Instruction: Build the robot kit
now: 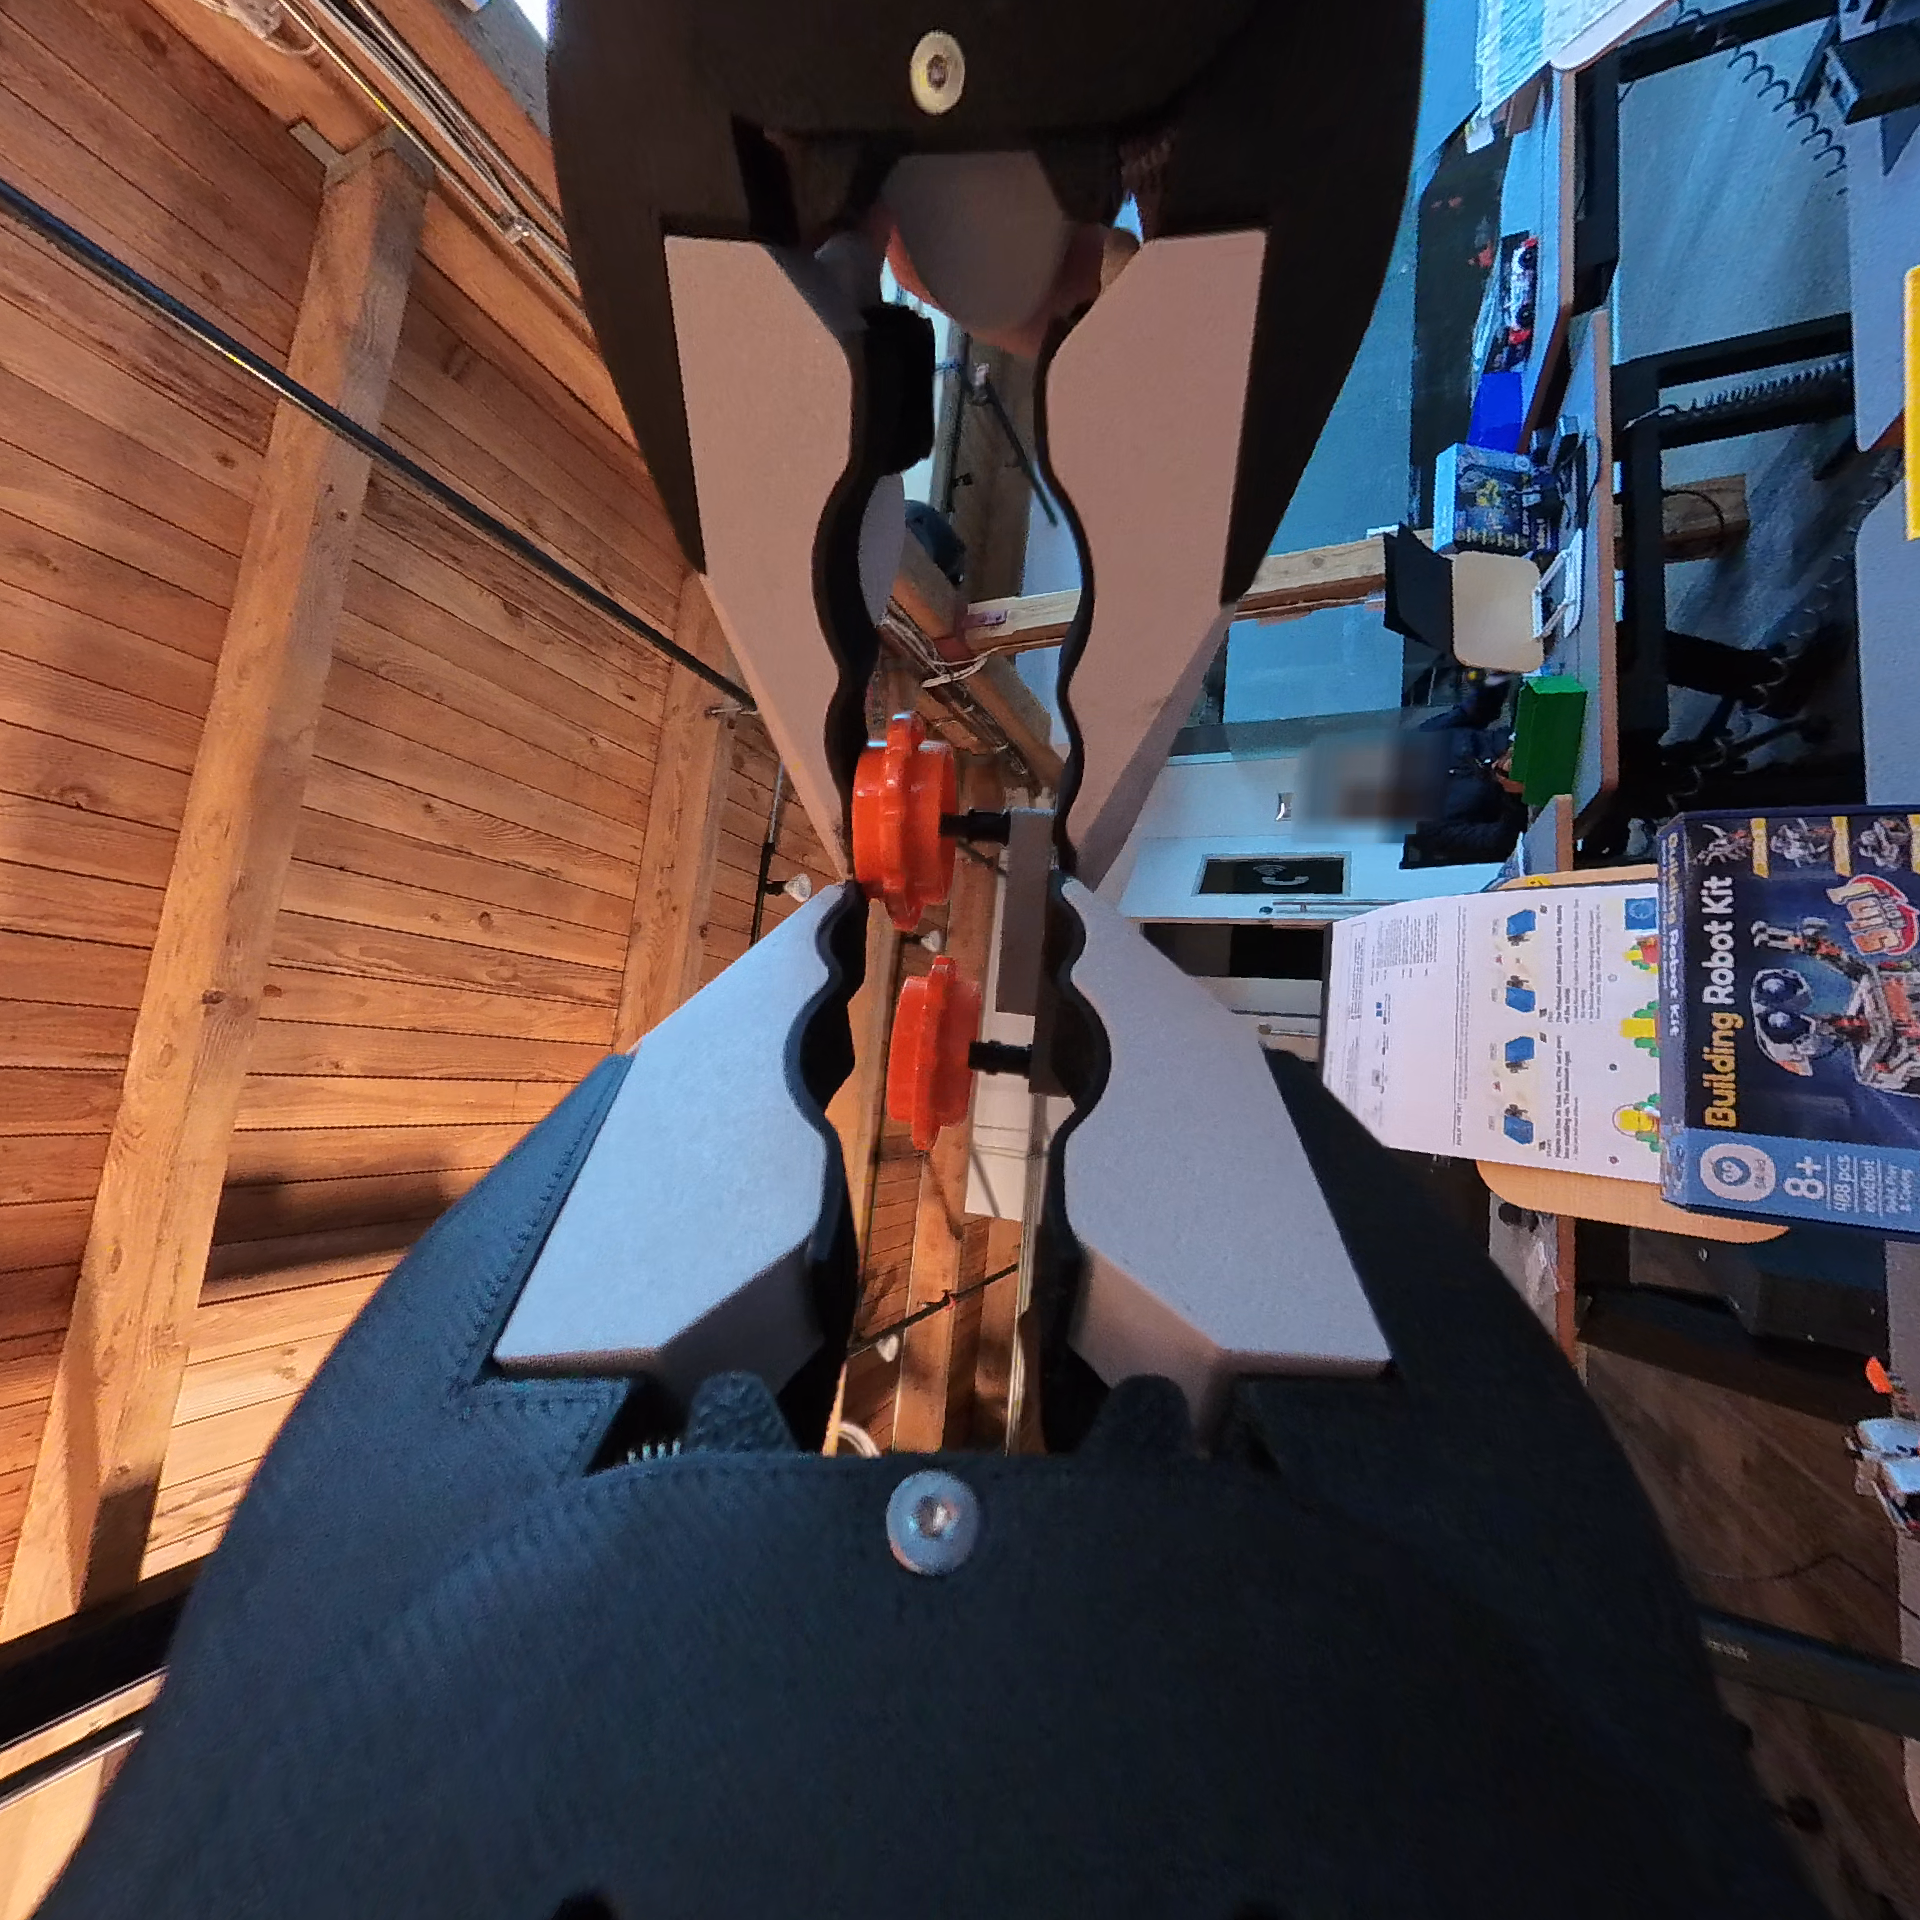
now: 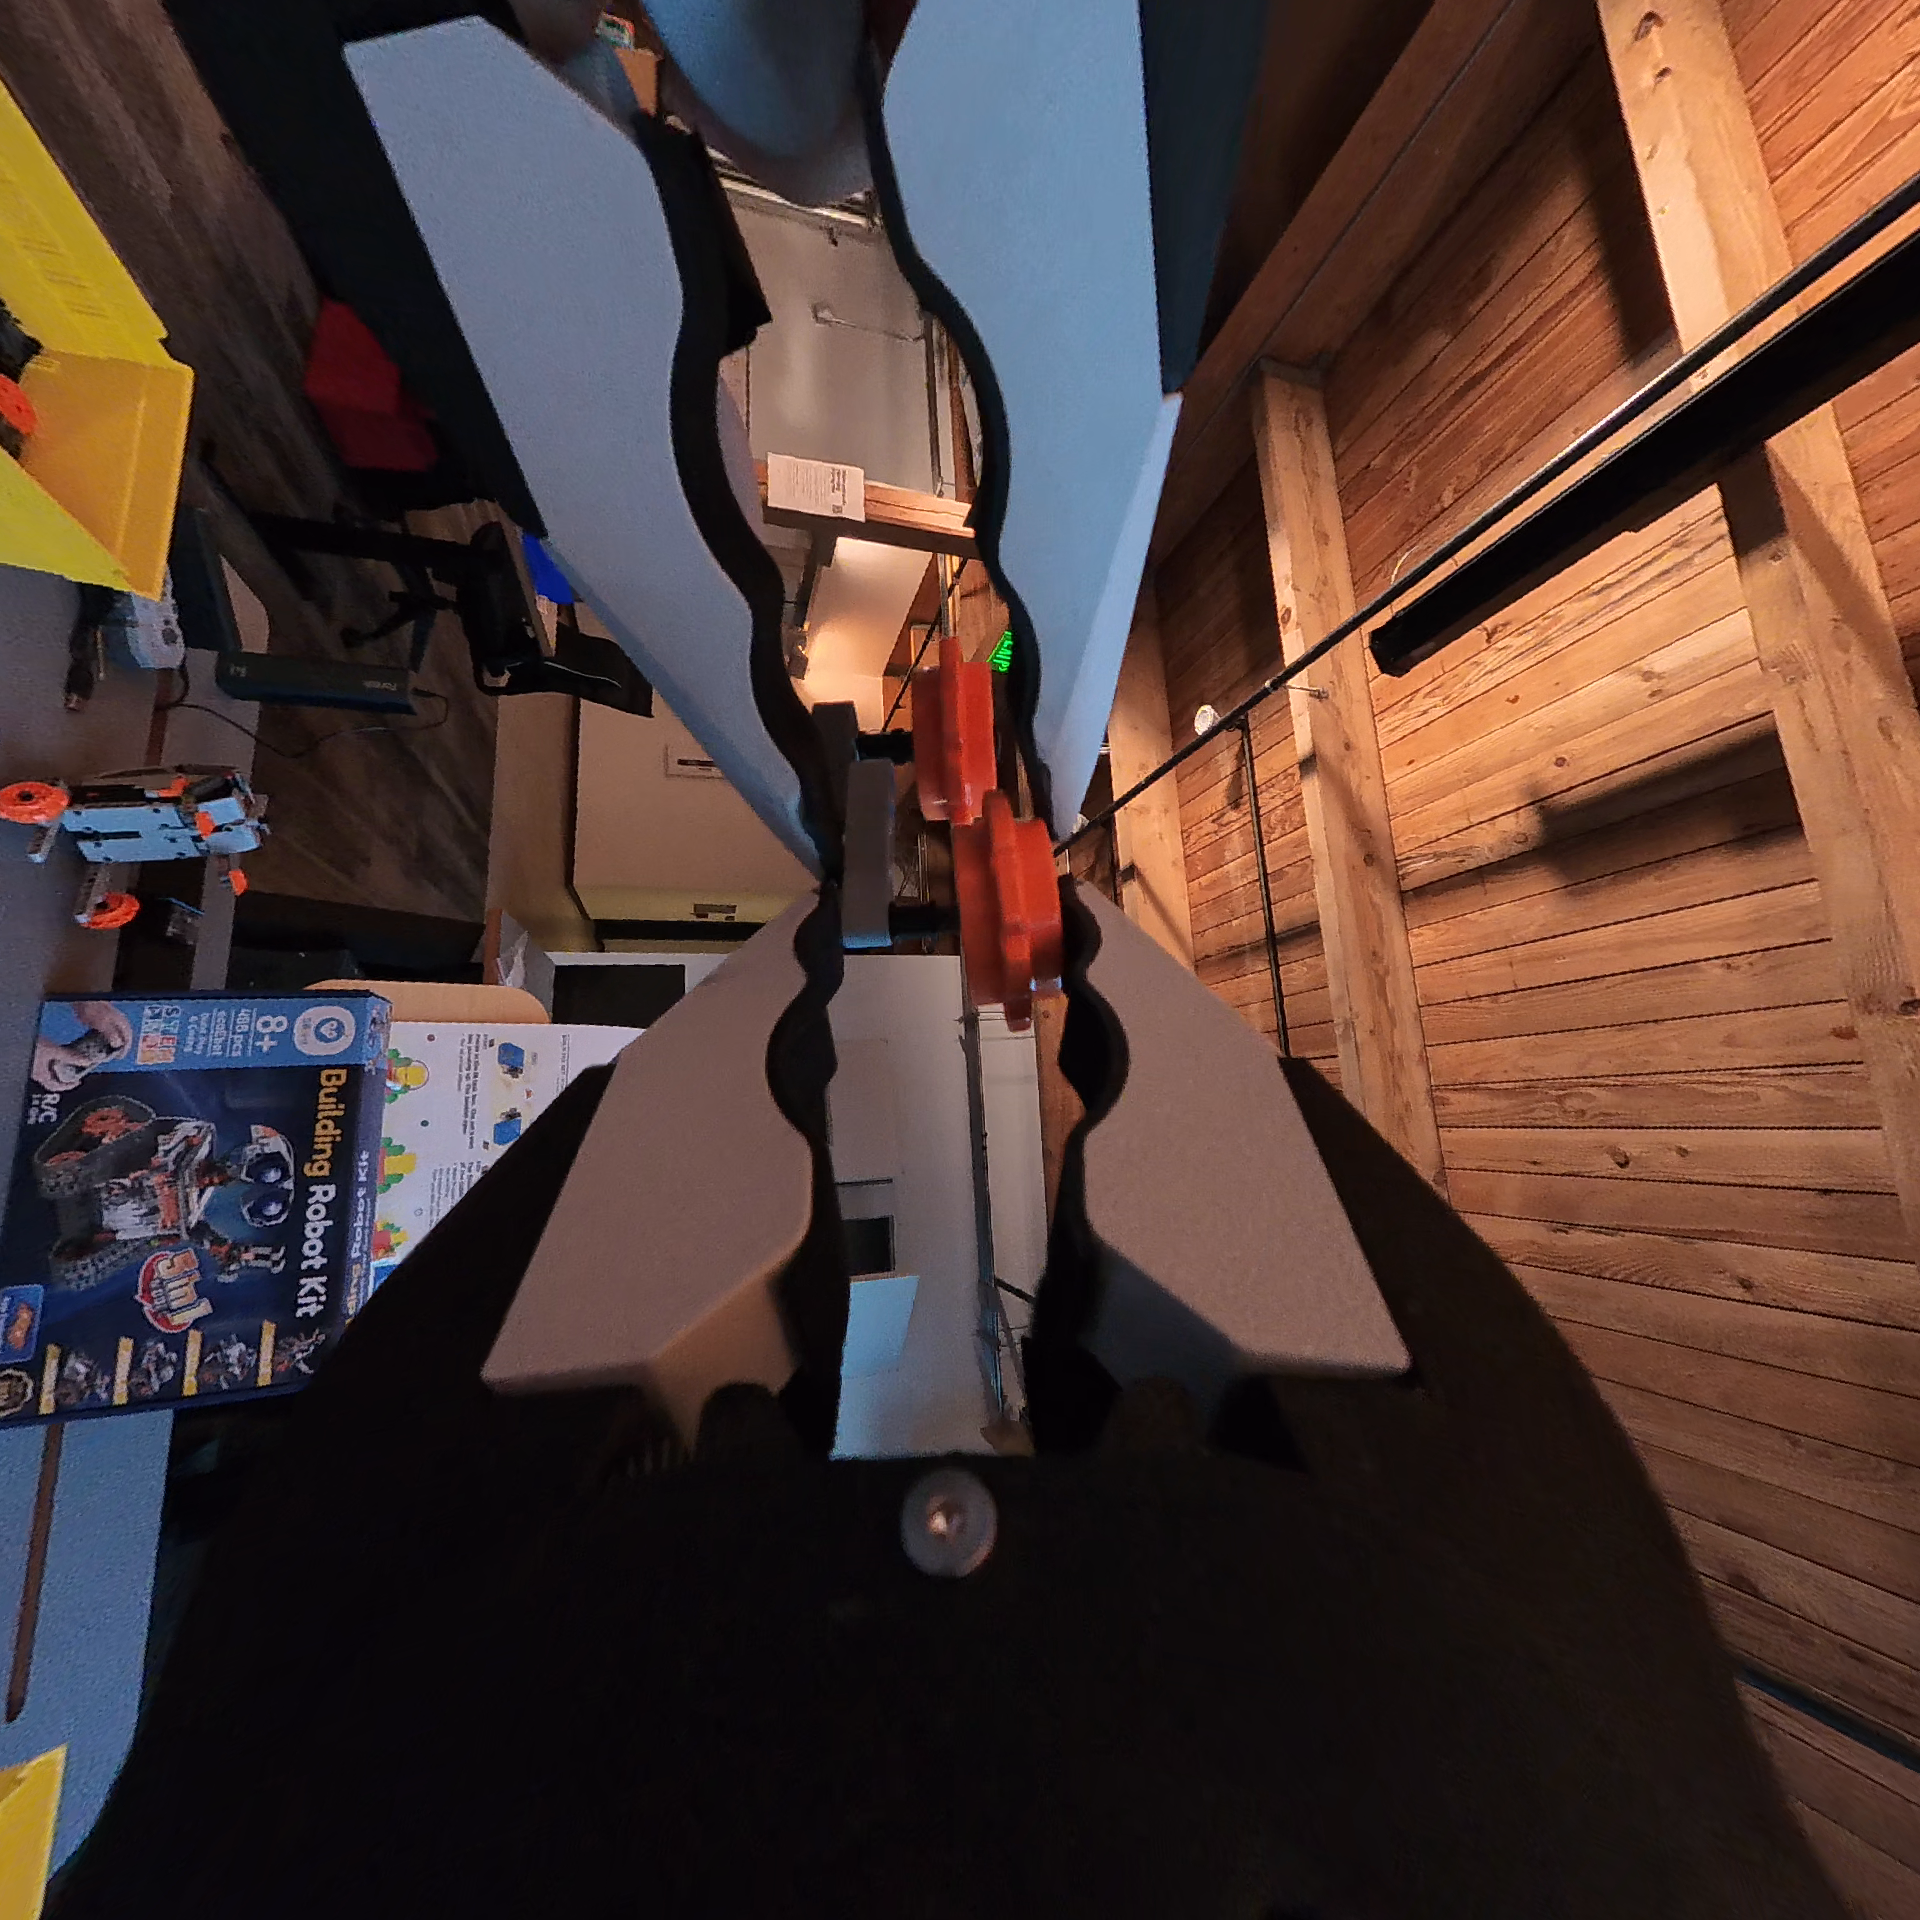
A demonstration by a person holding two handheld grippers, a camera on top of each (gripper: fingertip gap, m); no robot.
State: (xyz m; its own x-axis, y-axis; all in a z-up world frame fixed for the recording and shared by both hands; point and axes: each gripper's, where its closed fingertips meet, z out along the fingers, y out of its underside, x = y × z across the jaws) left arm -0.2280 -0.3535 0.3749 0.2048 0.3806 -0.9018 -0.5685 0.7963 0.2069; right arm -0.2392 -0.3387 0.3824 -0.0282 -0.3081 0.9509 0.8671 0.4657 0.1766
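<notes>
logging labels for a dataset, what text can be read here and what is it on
I won't quote writing; it stands on:
blue box: large and small print, legible
white printed sheet beside it: too small
paper note on a wooden shelf: too small
green lit sign: mostly hidden

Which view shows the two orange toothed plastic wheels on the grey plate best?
The left wrist view: both orange wheels stand apart, each black axle into the grey plate visible. In the right wrist view the wheels overlap, partly hidden by finger edges.
</notes>
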